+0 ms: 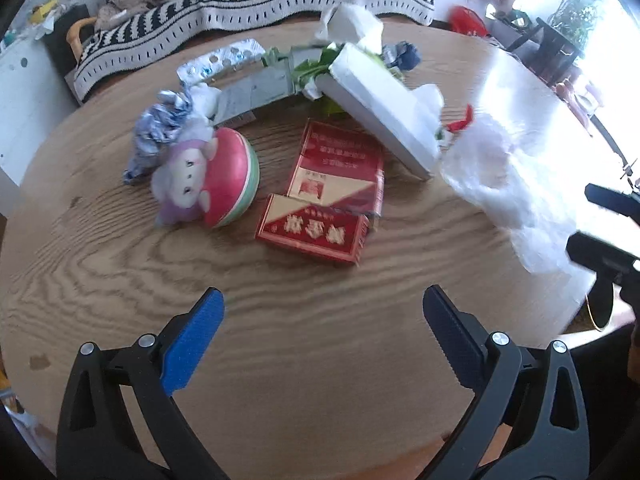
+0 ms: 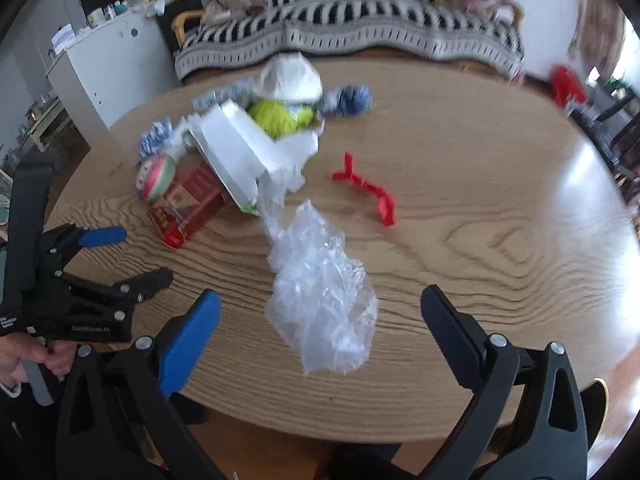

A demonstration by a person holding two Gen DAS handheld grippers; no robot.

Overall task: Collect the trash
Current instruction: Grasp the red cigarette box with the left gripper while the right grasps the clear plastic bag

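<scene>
A heap of trash lies on the round wooden table (image 1: 304,360): red cigarette packs (image 1: 332,200), a white box (image 1: 380,112), a blister strip (image 1: 220,62), crumpled foil (image 1: 160,128), tissue (image 1: 348,24). A clear plastic bag (image 2: 320,292) lies nearest, just ahead of my right gripper (image 2: 320,300), which is open and empty. My left gripper (image 1: 324,300) is also open and empty, short of the red packs (image 2: 188,200). The white box (image 2: 236,152) leans on the pile. The left gripper (image 2: 116,256) shows at the right wrist view's left edge.
A plush toy on a pink-and-green ball (image 1: 208,180) sits left of the packs. A red plastic clip (image 2: 368,192) lies on bare wood right of the pile. A striped-blanket sofa (image 1: 260,0) stands behind the table. A hand (image 2: 24,356) holds the left gripper.
</scene>
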